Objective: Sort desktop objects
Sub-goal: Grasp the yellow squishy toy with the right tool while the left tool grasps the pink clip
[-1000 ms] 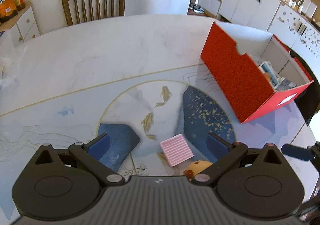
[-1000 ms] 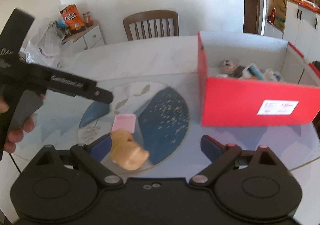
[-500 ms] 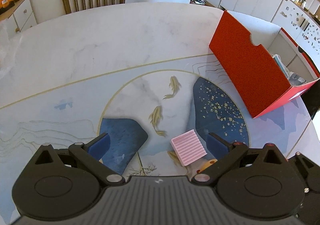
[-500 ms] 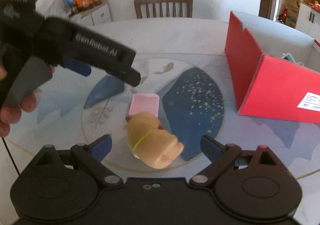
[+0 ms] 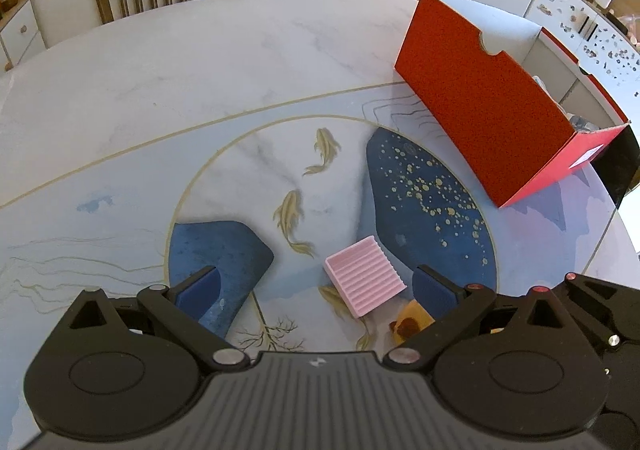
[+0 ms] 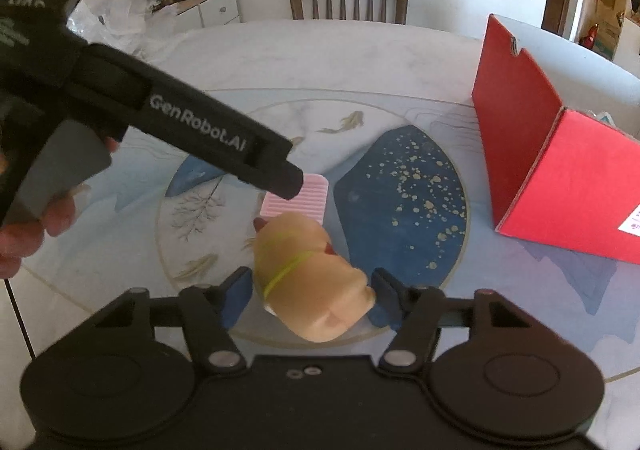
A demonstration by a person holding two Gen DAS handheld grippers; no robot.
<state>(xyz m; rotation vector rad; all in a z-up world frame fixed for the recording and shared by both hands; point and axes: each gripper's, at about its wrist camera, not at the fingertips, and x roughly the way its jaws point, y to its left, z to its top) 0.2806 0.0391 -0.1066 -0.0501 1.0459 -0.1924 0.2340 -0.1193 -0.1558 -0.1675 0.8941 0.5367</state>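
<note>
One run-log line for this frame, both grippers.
left gripper: open over pink ribbed pad | right gripper: closing around tan plush toy | red cardboard box: on table

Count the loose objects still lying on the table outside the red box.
2: a pink ribbed square pad on the painted circle, and just beside it a tan soft toy with a yellow band, between the closing right gripper's fingers. Others may be hidden.

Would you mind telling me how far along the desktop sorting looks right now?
Done: some items already lie in the red box. In hand: the right tool is closing around the tan toy, still on the table. Left: the pink ribbed pad lies between the open left tool's fingers, not yet gripped.
</note>
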